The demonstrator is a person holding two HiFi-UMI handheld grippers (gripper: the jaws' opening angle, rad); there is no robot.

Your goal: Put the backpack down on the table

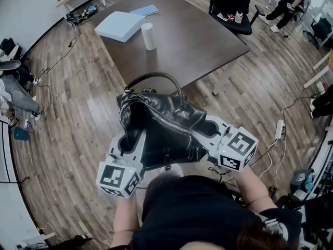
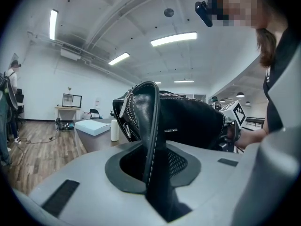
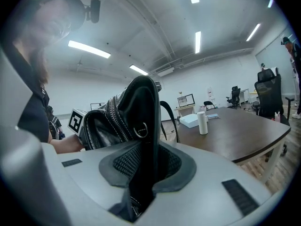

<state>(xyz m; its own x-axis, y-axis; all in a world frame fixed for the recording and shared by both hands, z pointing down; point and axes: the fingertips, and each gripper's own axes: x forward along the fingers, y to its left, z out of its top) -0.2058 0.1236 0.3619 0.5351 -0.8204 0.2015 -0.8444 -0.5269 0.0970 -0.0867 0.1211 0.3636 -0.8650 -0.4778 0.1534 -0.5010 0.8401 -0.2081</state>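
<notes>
backpack (image 1: 156, 124): black leather, silver zips (image 1: 166, 120), mouth agape, handle (image 1: 153, 76) arched | held aloft over the floor (image 1: 78, 113), short of the table (image 1: 208, 40) | left gripper (image 1: 128, 140) jaws clamp one leather side, right gripper (image 1: 207, 129) jaws the other | underside hidden by grippers

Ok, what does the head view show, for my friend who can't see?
The left gripper and right gripper hold a black backpack up, short of a brown table. A white cylinder and box sit on it.
</notes>
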